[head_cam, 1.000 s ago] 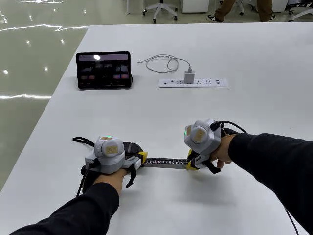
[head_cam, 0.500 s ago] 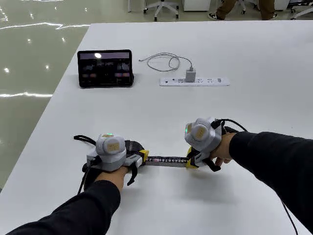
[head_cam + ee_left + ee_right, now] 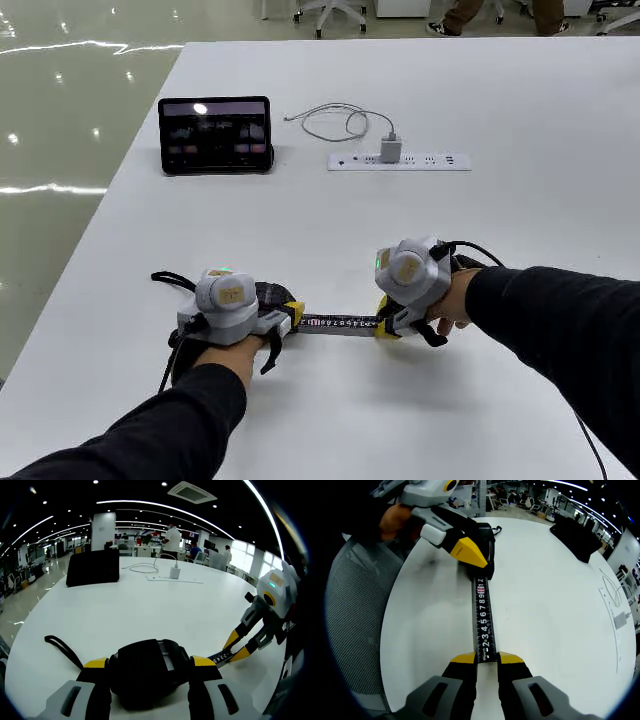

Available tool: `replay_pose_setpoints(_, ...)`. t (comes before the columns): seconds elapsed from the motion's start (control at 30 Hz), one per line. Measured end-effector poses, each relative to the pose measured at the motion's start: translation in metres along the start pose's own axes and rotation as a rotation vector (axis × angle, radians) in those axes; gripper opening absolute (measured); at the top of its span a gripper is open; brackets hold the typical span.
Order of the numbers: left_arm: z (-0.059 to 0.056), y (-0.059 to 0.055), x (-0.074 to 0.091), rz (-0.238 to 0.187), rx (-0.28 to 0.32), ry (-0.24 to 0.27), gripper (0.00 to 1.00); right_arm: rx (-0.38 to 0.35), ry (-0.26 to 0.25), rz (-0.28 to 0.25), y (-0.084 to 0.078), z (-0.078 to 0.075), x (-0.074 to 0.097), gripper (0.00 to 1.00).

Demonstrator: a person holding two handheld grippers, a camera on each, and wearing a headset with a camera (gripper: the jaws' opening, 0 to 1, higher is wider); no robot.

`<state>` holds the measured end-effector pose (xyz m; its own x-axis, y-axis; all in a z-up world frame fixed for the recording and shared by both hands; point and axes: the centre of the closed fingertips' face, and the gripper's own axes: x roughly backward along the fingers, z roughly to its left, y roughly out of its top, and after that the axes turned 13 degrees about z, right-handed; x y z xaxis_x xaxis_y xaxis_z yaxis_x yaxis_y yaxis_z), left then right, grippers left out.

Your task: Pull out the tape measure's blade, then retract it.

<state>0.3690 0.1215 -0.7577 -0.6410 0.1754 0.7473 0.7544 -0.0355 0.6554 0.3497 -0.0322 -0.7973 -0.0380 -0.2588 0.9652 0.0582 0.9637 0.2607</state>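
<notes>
On the counter (image 3: 330, 240): case (image 3: 145, 675), with blade (image 3: 481, 615) part out.
Left tool (image 3: 149, 663) is clamped on the hard, smooth case's sides; right tool (image 3: 486, 658) pinches the thin, springy blade, apparently at its very tip, the natural hold.

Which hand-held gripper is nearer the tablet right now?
Left. The left hand-held gripper, clamping the tape measure case, is on the near side of the tablet, slightly right of it. The right hand-held gripper, pinching the blade at its end, lies farther right.
</notes>
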Motion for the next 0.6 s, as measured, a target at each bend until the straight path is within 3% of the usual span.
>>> replay_pose_setpoints(0.6,0.000,0.000,-0.001,0.010,0.009,0.005,0.58,0.024,-0.013,-0.020,0.010,0.001,0.000,0.11)
